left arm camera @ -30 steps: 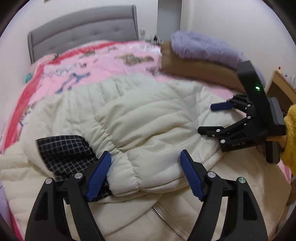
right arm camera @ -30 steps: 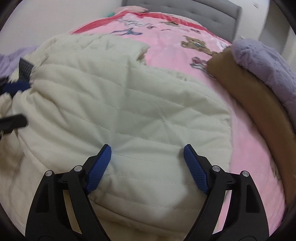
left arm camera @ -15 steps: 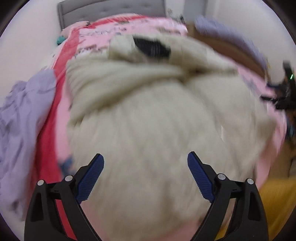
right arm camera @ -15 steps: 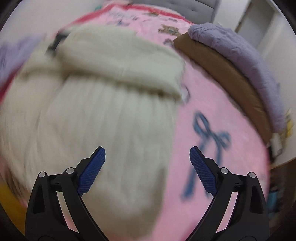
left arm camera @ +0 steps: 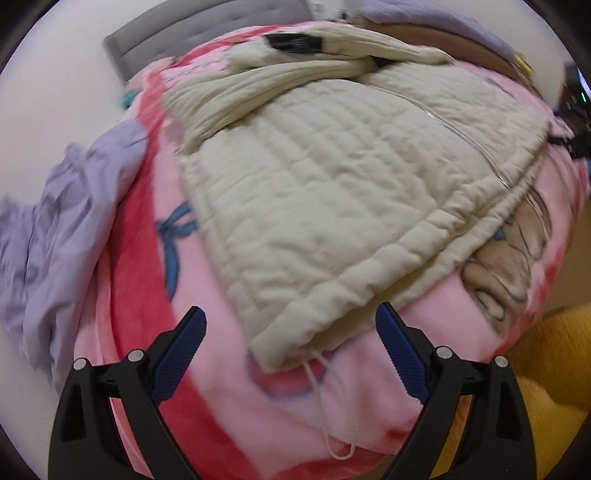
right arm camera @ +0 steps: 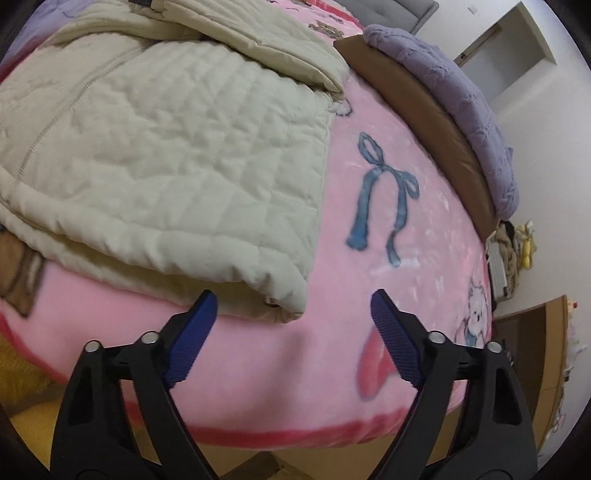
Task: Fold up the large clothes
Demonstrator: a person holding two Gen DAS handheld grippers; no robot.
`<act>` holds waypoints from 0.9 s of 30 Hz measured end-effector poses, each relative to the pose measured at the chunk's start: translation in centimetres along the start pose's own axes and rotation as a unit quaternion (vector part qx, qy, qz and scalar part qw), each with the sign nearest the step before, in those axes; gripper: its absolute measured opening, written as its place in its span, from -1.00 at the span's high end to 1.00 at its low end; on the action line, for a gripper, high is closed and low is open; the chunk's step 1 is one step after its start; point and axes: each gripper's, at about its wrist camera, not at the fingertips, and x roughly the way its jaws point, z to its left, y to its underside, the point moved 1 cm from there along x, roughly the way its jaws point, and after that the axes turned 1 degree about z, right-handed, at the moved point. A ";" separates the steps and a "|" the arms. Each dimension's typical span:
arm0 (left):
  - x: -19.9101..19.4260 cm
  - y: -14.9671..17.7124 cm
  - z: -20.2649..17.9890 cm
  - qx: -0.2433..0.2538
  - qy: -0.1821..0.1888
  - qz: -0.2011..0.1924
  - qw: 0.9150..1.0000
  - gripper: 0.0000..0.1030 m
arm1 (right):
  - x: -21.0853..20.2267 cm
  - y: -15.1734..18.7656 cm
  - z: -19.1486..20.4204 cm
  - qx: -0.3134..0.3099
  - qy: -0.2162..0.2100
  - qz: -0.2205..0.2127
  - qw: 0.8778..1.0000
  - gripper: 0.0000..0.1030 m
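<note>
A large cream quilted jacket point(left arm camera: 332, 166) lies zipped and spread on the pink blanket point(left arm camera: 229, 398), its sleeves folded across the top near the checked collar lining point(left arm camera: 293, 41). My left gripper point(left arm camera: 290, 328) is open and empty just in front of the jacket's bottom-left hem corner, where a white drawstring point(left arm camera: 325, 406) trails out. My right gripper point(right arm camera: 291, 314) is open and empty at the jacket's bottom-right hem corner point(right arm camera: 284, 295). The jacket also fills the left of the right wrist view point(right arm camera: 166, 147).
A crumpled lilac cloth point(left arm camera: 48, 229) lies at the bed's left edge. A brown cushion point(right arm camera: 424, 110) with a lilac fleece blanket point(right arm camera: 461, 85) lies along the right side. A grey headboard point(left arm camera: 192, 33) stands at the back. A yellow plush thing point(left arm camera: 546, 376) sits below the bed's foot.
Both grippers have pulled back from the jacket's upper part to the bed's foot. They now face the bottom hem corners, still open.
</note>
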 end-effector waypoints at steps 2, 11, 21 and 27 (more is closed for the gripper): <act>0.4 0.4 0.2 -0.005 -0.005 0.003 1.000 -0.69 | 0.4 0.0 -0.5 0.015 0.001 -0.008 1.000 -0.43; 2.5 0.8 1.3 -0.002 -0.058 0.020 0.998 -0.25 | 1.9 -1.1 -1.1 0.029 0.018 -0.020 0.999 -0.33; 2.3 -0.2 1.0 -0.001 -0.078 0.042 0.996 0.44 | 2.5 -2.1 -2.8 0.096 -0.048 0.002 0.994 0.64; 0.8 0.1 2.4 -0.024 -0.073 0.045 0.996 0.44 | 1.3 -2.1 -4.5 0.093 -0.042 0.015 0.995 0.63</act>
